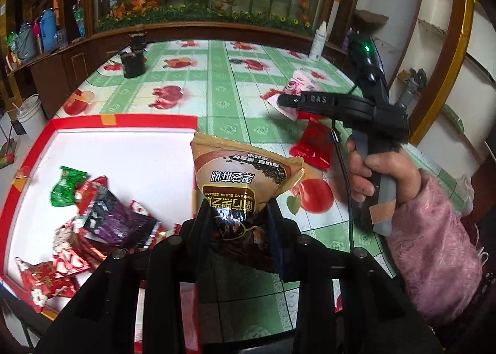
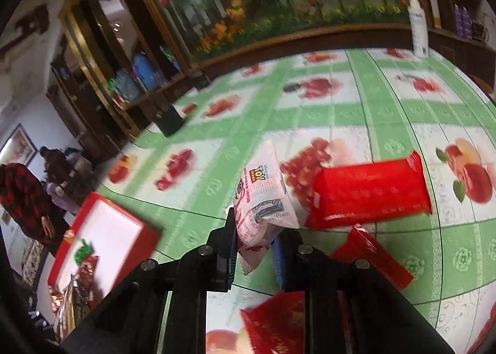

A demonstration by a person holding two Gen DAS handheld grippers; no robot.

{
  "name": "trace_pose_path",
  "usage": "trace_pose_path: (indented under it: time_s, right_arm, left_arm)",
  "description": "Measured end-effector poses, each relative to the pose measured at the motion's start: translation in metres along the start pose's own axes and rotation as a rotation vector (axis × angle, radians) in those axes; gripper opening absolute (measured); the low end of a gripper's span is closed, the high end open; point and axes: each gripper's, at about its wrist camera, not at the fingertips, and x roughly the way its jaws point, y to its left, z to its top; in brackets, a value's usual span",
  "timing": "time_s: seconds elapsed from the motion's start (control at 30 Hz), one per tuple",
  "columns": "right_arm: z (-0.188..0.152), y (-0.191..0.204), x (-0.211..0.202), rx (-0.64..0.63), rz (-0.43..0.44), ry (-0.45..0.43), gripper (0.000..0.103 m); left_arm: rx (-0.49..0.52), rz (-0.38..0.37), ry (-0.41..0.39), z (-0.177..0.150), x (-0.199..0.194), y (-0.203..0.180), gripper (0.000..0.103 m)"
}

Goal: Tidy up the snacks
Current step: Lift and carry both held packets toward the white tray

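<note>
Black gripper fingers fill the bottom of both wrist views. Between the left gripper (image 1: 237, 214) fingers a tan sesame packet (image 1: 245, 174) is pinched by its lower end, the rest standing up past the fingertips; it hangs at the right edge of the red-rimmed tray (image 1: 124, 120), apparently so it can be carried over and let go among the snacks (image 1: 102, 217) already heaped on the tray's white floor. The right gripper (image 2: 255, 230) has closed nearly all the way on a pink-and-white packet (image 2: 263, 199), held by one end so that it tilts up off the green fruit-patterned surface (image 2: 341, 118); the hold looks secure enough to carry. Just beside it three red packets (image 2: 369, 192) lie loose on the surface, two near the fingers and one partly under them, probably next in line. In the left view the right gripper reaches across from the right with the person's hand (image 1: 381, 174) in a pink sleeve around its handle. A white bottle (image 2: 418, 28) and a dark box (image 1: 133, 64) stand at the far side, well apart from the work.
</note>
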Motion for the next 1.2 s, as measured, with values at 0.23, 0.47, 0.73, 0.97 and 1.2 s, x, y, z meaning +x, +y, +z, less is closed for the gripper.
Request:
trace_pose_path:
  time_s: [0.23, 0.47, 0.73, 0.97, 1.2]
  right_arm:
    - [-0.005, 0.018, -0.004, -0.042, 0.01, -0.028, 0.02]
    - [-0.014, 0.043, -0.005, -0.08, 0.038, -0.032, 0.02]
    - [-0.031, 0.094, -0.009, -0.144, 0.13, -0.036, 0.02]
    - [-0.061, 0.162, -0.003, -0.269, 0.253, 0.005, 0.019]
    - [-0.087, 0.209, -0.004, -0.392, 0.33, 0.013, 0.02]
  left_arm:
    - [-0.033, 0.035, -0.055, 0.0, -0.022, 0.023, 0.031]
    - [-0.095, 0.079, -0.095, -0.003, -0.038, 0.055, 0.031]
    - [-0.188, 0.152, -0.123, -0.01, -0.048, 0.101, 0.031]
    - [-0.221, 0.249, -0.145, -0.014, -0.051, 0.126, 0.031]
    - [-0.247, 0.278, -0.141, -0.019, -0.047, 0.143, 0.031]
